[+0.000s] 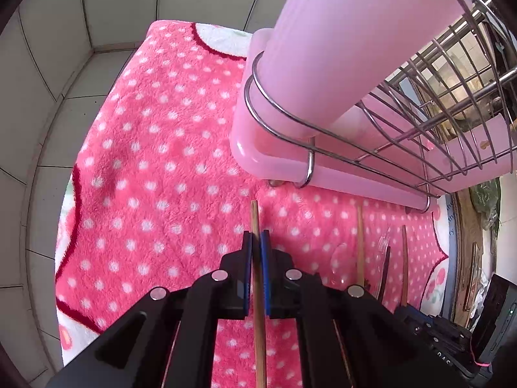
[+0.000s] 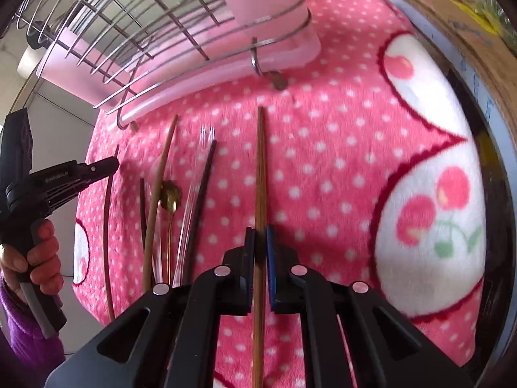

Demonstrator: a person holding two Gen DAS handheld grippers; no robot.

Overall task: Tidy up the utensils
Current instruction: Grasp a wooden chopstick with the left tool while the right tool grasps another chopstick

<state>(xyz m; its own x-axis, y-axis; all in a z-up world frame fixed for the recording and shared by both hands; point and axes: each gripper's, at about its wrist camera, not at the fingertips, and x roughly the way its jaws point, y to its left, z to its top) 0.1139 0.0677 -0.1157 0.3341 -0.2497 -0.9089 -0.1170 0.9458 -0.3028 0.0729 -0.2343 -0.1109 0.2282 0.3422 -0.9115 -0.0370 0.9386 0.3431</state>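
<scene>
Left gripper [image 1: 257, 245] is clenched on a light wooden chopstick [image 1: 257, 226]. The stick runs straight up the middle of the left wrist frame between the blue pads, its tip pointing to the pink drainer tray [image 1: 258, 158] at upper centre. Its long axis lies along the gripper's own line, probably so it can be carried tip-first to the wire rack [image 1: 436, 103].

Right gripper [image 2: 259, 242] is clamped on a darker wooden chopstick [image 2: 260, 168], held the same way: long axis up the frame, tip toward the rack foot at upper centre. It lies low over the polka-dot towel [image 2: 339, 161]; whether it touches the cloth I cannot tell.

The remaining utensils lie left of centre in the right wrist frame, roughly parallel and lengthwise toward the rack: a black chopstick [image 2: 200, 200], a pale wooden stick [image 2: 158, 194], a gold spoon [image 2: 171, 199] and something clear plastic. Likely laid out side by side for one-at-a-time picking.
</scene>
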